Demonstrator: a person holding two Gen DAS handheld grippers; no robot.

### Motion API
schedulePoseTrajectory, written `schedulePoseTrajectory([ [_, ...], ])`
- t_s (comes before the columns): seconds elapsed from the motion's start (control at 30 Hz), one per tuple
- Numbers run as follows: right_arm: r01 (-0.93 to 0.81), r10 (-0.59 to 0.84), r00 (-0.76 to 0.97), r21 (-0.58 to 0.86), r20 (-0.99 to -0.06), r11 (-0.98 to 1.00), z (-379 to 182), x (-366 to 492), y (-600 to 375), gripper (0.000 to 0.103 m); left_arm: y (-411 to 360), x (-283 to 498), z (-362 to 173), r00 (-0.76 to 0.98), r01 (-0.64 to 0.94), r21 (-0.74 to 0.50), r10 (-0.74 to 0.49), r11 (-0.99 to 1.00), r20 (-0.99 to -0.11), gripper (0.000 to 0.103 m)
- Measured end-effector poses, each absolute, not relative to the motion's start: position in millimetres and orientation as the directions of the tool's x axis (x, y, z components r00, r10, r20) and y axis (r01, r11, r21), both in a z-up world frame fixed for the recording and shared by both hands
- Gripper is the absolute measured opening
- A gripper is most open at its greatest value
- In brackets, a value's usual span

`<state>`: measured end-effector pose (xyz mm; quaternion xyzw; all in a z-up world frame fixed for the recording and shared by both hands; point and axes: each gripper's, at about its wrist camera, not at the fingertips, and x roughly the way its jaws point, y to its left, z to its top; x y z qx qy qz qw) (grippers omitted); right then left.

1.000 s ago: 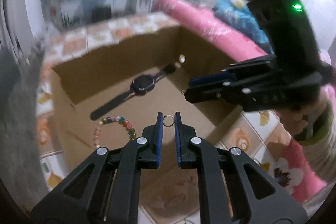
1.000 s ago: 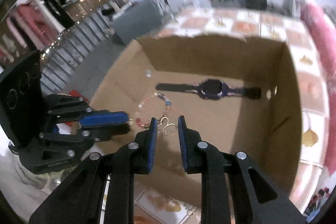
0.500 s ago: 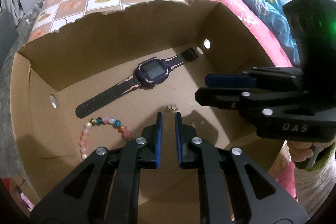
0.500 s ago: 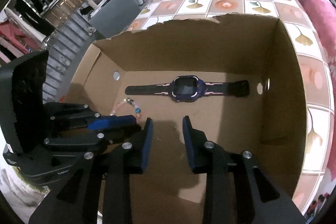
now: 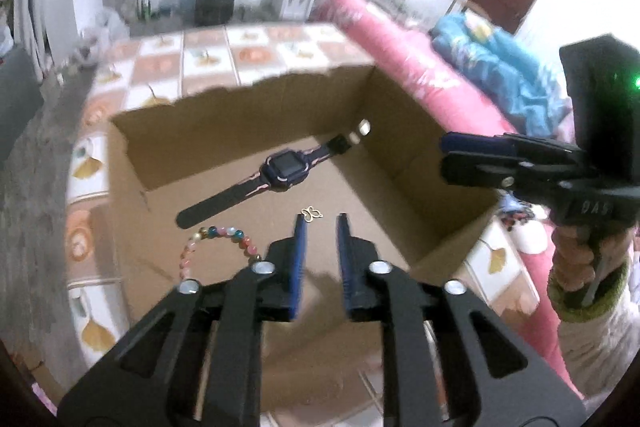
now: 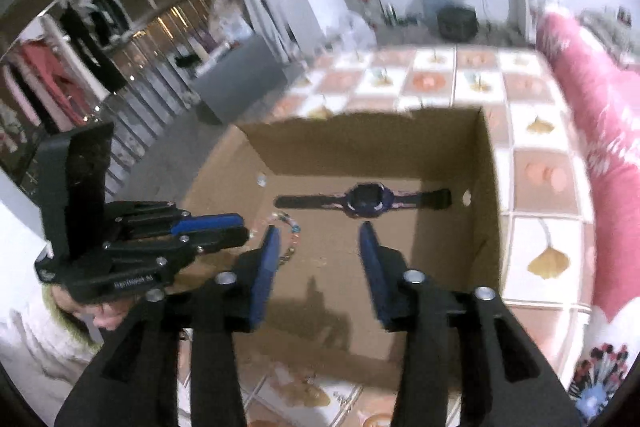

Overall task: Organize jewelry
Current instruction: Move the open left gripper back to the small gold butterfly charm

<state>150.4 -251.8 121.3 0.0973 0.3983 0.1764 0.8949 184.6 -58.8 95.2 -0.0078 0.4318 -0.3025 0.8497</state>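
So my left gripper (image 5: 319, 221) is hanging over the cardboard box (image 5: 248, 115) with its jaws opening and nothing clamped, while the little gold butterfly charm (image 5: 311, 214) is lying on the box floor just past the tips, between the beaded bracelet (image 5: 218, 239) and the watch (image 5: 280, 169). My right gripper (image 6: 320, 233) is opening too, spreading wide and gripping nothing, with the watch sitting just beyond its tips.

Brown box (image 5: 256, 115); dark purple watch (image 5: 282, 167); pastel bracelet (image 5: 216, 233).
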Motion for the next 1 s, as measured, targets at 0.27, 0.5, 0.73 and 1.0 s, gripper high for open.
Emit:
schedulePoseTrajectory([
  [0.27,-0.309,0.423,0.72,0.293,-0.55,0.905,130,41,-244,0.056,-11,72,105,0.541,0.593,-0.225,-0.59,0.773,-0.599,0.035],
  [0.5,-0.234,0.431,0.686,0.383,-0.586,0.894,63,-5,-224,0.056,-25,29,49,0.497,0.599,-0.207,-0.562,0.773,-0.661,0.039],
  [0.73,-0.12,0.436,0.61,0.467,-0.662,0.876,-5,-1,-204,0.042,-58,53,8,0.507,0.583,-0.104,-0.461,0.806,-0.728,0.029],
  [1.0,-0.174,0.405,0.599,0.381,-0.691,0.908,-20,8,-176,0.032,-75,78,-17,0.482,0.584,-0.051,-0.396,0.81,-0.782,0.02],
])
